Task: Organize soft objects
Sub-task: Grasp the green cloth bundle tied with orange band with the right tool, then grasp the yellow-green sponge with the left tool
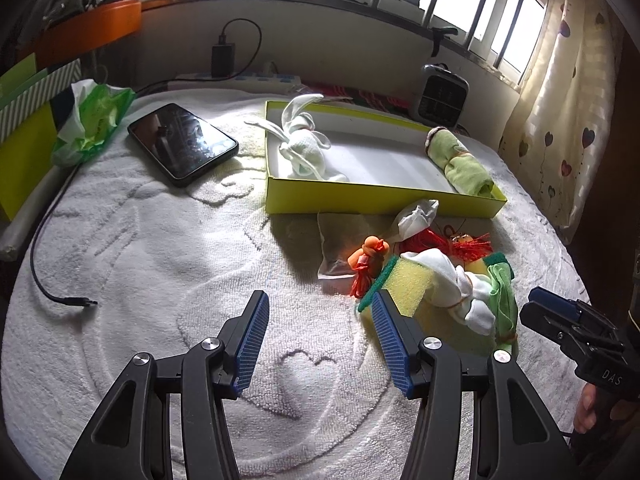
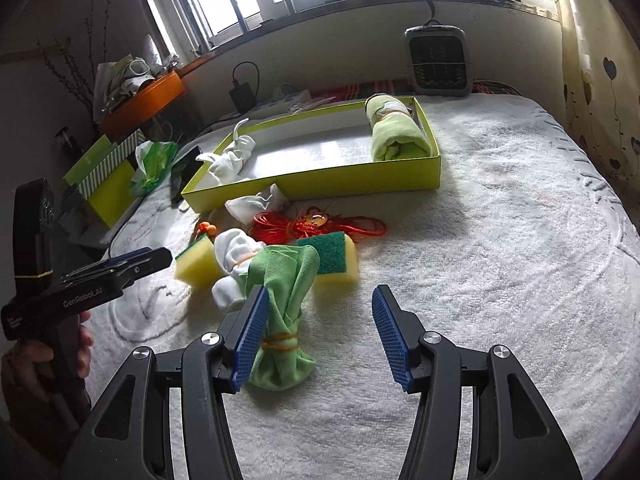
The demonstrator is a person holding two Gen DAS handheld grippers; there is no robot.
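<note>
The left gripper (image 2: 156, 258) has "GenRobot.AI" written in white on its side, seen from the right wrist view. The right gripper (image 1: 536, 304) shows the letters "DAS" in the left wrist view. A hand (image 2: 48, 364) holds the left gripper's handle at the left edge, and fingers (image 1: 588, 408) wrap the right gripper's handle.

Both grippers point down at a slant over a bed with a white towel (image 2: 500, 240) on it. The left gripper's blue pads stand wide apart with nothing between them. The right gripper is open too; its left pad is just in front of a green cloth bundle (image 2: 288, 312) tied with an orange band, but does not squeeze it.

The green cloth bundle is the near end of a small pile. Just behind the bundle lie a white cloth bundle (image 2: 236, 264) and two yellow sponges, one (image 2: 196, 262) to its left and one with a green top (image 2: 332, 256) to its right. Behind those are a red string tangle (image 2: 316, 226) and another white cloth (image 2: 256, 204).

Farther back from the bundle is a yellow-green box (image 2: 320, 184), open on top. Inside it, a knotted white cloth (image 2: 230, 160) sits at the left end and a rolled green towel (image 2: 394, 132) at the right end. The middle is bare.

Left of the box lie a black phone (image 1: 182, 144) and a green tissue pack (image 1: 92, 120). Behind the box stands a small grey heater (image 2: 436, 60) under the window.
</note>
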